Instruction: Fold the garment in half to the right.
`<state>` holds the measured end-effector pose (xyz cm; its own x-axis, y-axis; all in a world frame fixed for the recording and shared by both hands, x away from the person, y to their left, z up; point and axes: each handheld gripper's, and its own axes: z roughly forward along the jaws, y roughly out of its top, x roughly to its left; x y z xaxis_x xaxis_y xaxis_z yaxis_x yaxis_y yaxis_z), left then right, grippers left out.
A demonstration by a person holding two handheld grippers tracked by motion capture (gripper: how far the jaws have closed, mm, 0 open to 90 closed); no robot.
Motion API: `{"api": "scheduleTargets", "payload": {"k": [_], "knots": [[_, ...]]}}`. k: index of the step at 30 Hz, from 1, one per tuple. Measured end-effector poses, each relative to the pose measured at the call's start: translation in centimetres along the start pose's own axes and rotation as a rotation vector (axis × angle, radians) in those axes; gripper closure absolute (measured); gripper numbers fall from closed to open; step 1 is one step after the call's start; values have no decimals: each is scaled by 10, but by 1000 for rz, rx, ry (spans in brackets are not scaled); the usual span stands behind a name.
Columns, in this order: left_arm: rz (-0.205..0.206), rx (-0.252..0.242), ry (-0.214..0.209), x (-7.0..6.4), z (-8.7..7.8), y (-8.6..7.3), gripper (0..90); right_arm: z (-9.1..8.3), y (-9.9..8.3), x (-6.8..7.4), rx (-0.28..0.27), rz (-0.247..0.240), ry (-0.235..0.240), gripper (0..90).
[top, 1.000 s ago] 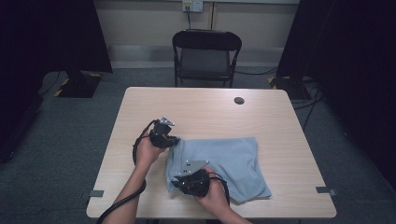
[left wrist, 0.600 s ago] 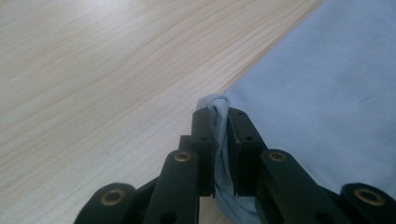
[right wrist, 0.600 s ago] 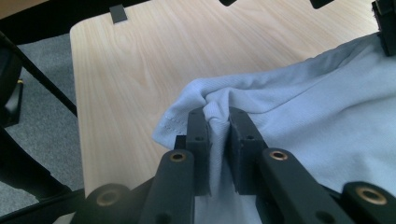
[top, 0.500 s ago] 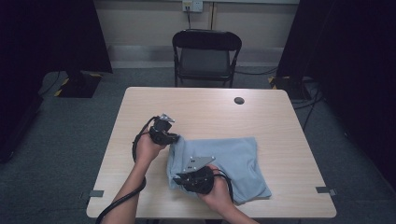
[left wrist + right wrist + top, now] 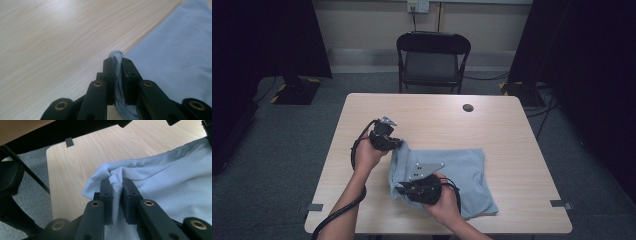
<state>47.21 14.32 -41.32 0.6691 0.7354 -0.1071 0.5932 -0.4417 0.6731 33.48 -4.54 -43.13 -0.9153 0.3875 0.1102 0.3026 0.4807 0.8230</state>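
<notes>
Two corners of the pale blue knit cloth (image 5: 462, 172) are pinched: the left hand-held gripper (image 5: 119, 72) clamps the ten o'clock corner, the right hand-held gripper (image 5: 117, 195) the seven o'clock one. It lies on the light wooden table (image 5: 432, 115), toward six o'clock.
</notes>
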Motion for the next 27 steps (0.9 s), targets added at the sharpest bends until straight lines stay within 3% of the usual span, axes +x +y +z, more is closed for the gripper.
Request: {"api": "scheduleTargets", "payload": {"k": [27], "knots": [[34, -7, 22, -3, -24, 26, 830, -15, 19, -5, -51, 19, 19, 808]]}}
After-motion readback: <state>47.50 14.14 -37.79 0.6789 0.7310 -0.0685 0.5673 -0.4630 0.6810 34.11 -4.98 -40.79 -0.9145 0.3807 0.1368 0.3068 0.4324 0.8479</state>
